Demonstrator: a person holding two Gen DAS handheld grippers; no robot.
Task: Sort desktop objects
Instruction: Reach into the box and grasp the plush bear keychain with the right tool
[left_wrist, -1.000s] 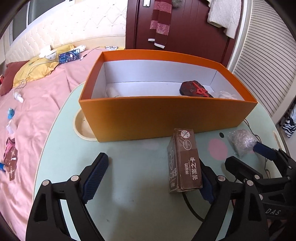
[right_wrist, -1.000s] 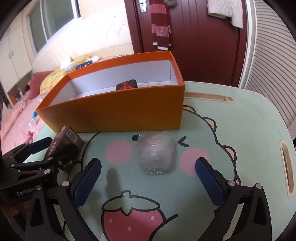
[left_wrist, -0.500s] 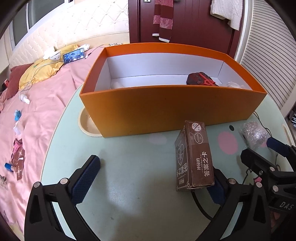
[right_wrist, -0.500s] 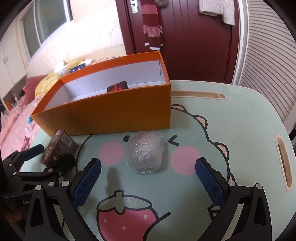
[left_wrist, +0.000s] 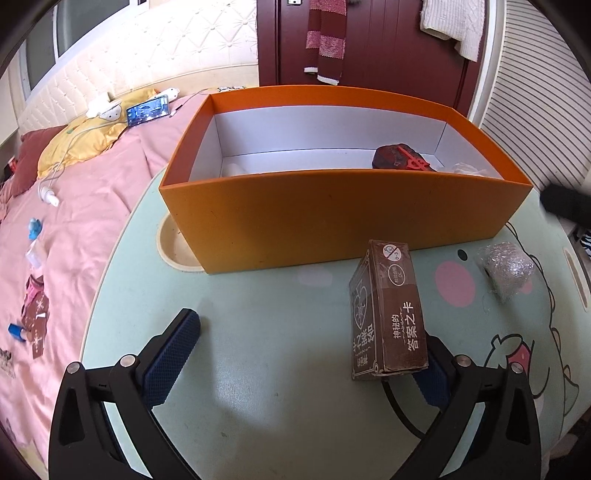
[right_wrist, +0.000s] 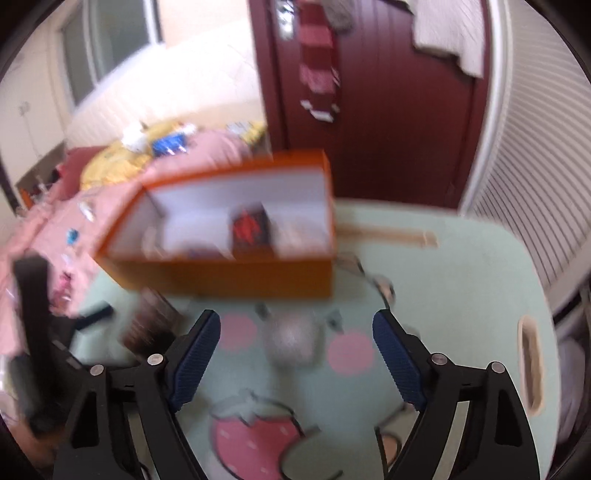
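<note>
A brown card box with white Chinese print lies on the mint table, just inside my left gripper's right finger. My left gripper is open, its jaws wide apart, the box not clamped. A silver foil-wrapped ball rests on the table's cartoon print to the right. An orange box stands behind, holding a dark red-marked item. In the blurred right wrist view my right gripper is open above the foil ball, with the orange box beyond.
A pink bed with a phone, cables and small items runs along the left. A dark red door and a slatted wall stand behind the table. A cream recess sits in the table by the orange box.
My right gripper has lifted and pulled back quickly, blurring its view, and has left the left wrist view. My left gripper has backed off slightly; the brown box stays put.
</note>
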